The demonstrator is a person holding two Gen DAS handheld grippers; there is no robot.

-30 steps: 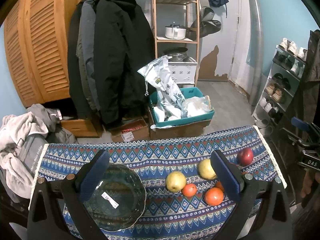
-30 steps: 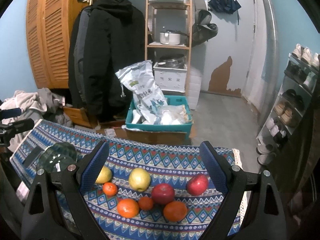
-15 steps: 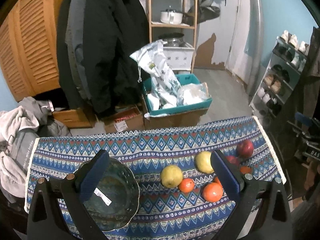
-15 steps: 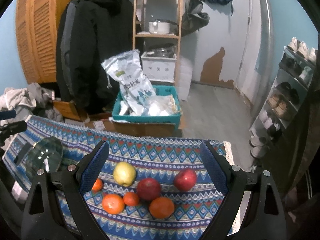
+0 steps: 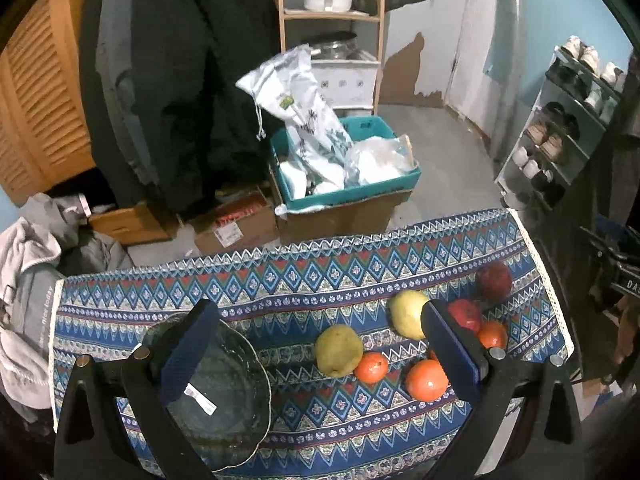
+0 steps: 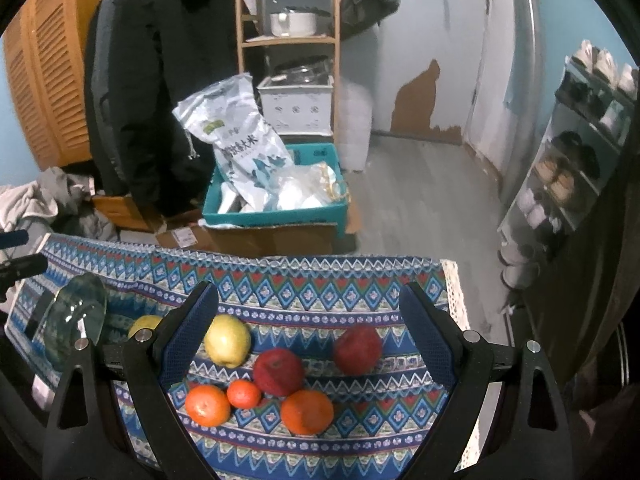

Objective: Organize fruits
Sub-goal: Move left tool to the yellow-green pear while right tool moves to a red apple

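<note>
Both grippers hover wide and empty over the patterned tablecloth; no fruit is in the bowl yet.

From the left: the glass bowl sits empty under the left gripper, then 2 yellow apples, 2 red apples and several oranges cluster under the right gripper. A good first pick is likely the far red apple, which stands apart: centre the fingers on its widest part, close gently, lift clear before crossing to the bowl.
</note>
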